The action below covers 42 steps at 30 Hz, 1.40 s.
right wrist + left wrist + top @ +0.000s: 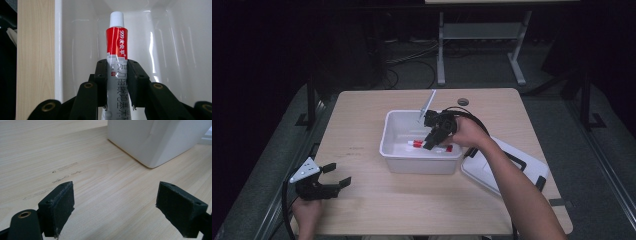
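Note:
A white and red tube with a white cap is clamped between the black jaws of my right gripper, which is shut on it. In the high view the right gripper reaches down into the white bin, and the tube lies nearly flat close to the bin's floor, cap toward the left. My left gripper rests near the table's front left corner, well apart from the bin. Its jaws stand wide open over bare wood, with nothing between them.
The bin's white lid lies on the table just right of the bin, under the person's right forearm. The bin's near corner rises ahead of the left gripper. A round grommet marks the table's far side. Metal legs of another table stand behind.

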Each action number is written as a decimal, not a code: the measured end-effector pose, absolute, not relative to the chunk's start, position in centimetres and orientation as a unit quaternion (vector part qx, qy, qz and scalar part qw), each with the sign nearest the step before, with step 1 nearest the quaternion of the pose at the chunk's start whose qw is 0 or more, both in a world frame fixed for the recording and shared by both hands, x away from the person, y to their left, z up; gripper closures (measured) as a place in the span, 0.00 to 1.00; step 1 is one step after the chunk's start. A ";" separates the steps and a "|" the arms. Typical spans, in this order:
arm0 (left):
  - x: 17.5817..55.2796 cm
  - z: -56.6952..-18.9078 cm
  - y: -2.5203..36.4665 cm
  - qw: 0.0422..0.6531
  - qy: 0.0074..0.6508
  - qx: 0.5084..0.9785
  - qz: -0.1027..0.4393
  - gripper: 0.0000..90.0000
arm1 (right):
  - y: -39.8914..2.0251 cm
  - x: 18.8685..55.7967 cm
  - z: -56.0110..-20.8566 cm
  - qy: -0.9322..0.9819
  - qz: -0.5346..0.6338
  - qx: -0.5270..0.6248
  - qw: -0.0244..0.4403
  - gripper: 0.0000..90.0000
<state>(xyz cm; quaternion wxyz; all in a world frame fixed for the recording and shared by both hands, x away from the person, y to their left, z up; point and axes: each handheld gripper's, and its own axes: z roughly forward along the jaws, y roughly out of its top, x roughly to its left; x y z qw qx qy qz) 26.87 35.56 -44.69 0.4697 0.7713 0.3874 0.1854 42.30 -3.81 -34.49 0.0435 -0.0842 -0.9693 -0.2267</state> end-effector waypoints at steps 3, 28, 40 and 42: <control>26.9 -44.7 35.6 0.470 0.388 0.771 0.185 0.16 | -3.7 42.3 -34.9 -0.970 -0.222 -0.083 0.045 0.79; 26.9 -44.7 35.7 0.470 0.388 0.771 0.186 0.16 | -3.4 42.5 -36.2 -0.972 -0.209 -0.093 0.055 0.79; 26.9 -44.7 35.7 0.469 0.388 0.771 0.186 0.16 | -3.9 42.7 -36.3 -0.968 -0.217 -0.112 0.056 0.71; 26.9 -44.7 35.7 0.470 0.388 0.771 0.185 0.16 | -4.1 42.7 -36.0 -0.968 -0.219 -0.113 0.052 0.70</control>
